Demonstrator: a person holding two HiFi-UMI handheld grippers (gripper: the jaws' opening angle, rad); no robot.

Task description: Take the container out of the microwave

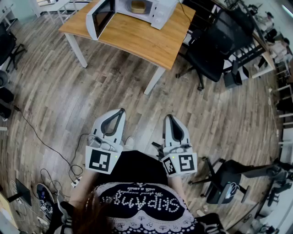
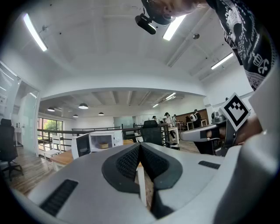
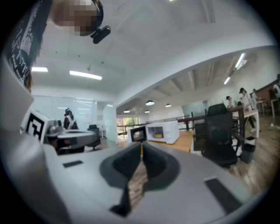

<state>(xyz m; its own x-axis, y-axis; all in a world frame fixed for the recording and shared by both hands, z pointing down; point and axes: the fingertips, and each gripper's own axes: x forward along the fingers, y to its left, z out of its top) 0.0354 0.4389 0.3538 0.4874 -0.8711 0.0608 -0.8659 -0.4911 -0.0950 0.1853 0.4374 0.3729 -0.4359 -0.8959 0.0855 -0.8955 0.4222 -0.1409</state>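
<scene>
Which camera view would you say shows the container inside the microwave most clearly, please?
The head view: the tan container looks largest there, seen from above inside the open microwave. The left gripper view shows the container small and distant through the doorway. In the right gripper view it is only a blurred speck.

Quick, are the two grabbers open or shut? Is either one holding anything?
Left gripper: shut, holding nothing.
Right gripper: shut, holding nothing.

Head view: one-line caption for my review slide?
Left gripper and right gripper shut, empty; beyond them, the open microwave on the table holds the container.
</scene>
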